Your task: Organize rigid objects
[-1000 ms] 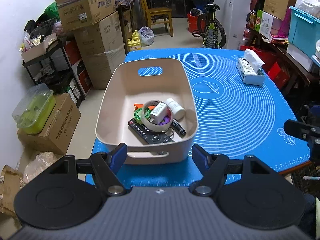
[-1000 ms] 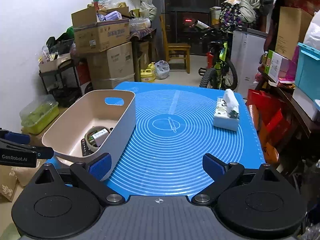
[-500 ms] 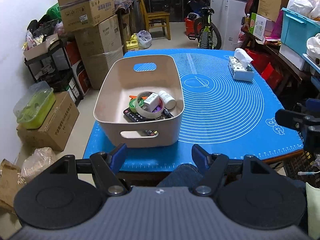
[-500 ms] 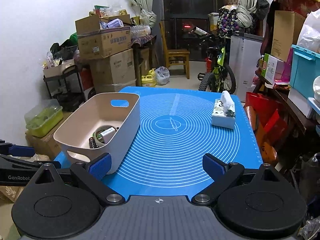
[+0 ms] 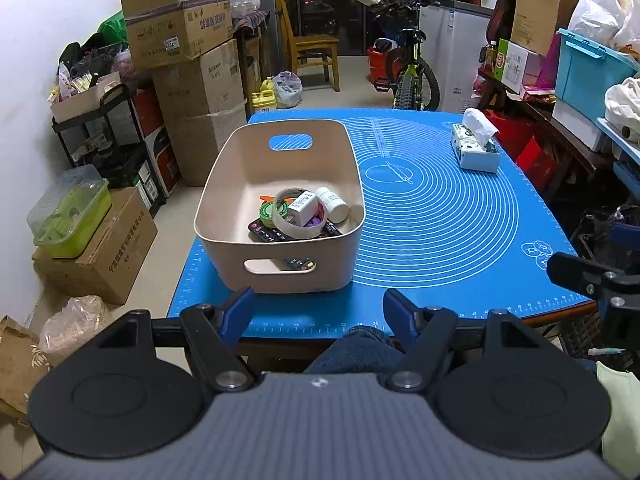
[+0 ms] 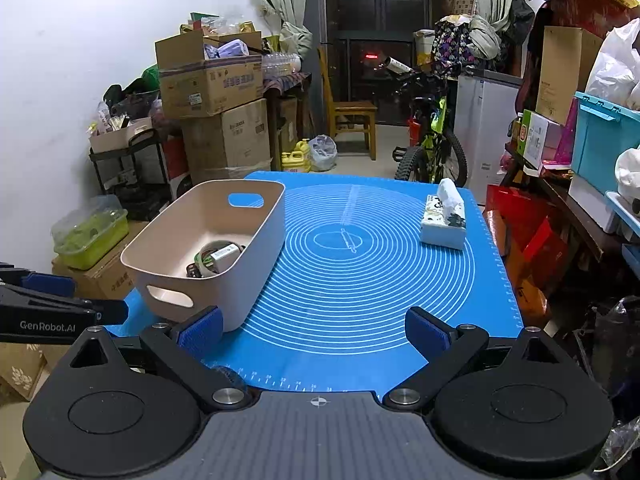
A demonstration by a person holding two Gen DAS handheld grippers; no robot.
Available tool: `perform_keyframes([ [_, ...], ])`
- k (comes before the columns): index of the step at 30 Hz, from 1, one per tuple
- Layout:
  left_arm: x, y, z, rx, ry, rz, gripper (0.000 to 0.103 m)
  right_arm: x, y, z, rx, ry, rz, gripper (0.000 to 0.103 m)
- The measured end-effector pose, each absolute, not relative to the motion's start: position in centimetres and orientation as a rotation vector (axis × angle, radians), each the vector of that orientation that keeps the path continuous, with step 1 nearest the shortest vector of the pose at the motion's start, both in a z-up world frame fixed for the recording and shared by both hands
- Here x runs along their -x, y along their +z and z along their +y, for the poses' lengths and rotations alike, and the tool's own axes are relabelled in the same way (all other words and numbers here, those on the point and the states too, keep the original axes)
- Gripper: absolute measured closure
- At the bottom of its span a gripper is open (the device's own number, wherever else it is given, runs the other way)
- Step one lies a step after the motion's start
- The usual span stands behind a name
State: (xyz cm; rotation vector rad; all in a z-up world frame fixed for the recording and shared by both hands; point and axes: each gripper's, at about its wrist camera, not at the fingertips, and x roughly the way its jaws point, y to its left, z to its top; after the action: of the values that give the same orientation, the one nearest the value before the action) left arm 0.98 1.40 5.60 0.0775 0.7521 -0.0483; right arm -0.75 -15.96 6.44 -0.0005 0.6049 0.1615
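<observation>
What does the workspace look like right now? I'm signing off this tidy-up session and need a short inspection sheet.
Surface: blue mat with white rings covers the table.
Job's things: beige bin at the mat's near left holds a tape roll, small white box, white bottle and black remote.
Clutter: tissue box on the mat's far right.
Grippers: left gripper and right gripper are open, empty, short of the table's near edge.
Cables: nothing seen.
Surroundings: cardboard boxes, chair, bicycle, teal crate.
</observation>
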Motion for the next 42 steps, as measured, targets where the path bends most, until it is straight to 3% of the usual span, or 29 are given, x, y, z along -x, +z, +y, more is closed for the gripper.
perform_keyframes([
  [42,-0.2,5.9,2.0,-0.076,-0.046,0.749,0.031,1.5,6.9,-17.0,-0.018,0.164,0.616,0.006],
])
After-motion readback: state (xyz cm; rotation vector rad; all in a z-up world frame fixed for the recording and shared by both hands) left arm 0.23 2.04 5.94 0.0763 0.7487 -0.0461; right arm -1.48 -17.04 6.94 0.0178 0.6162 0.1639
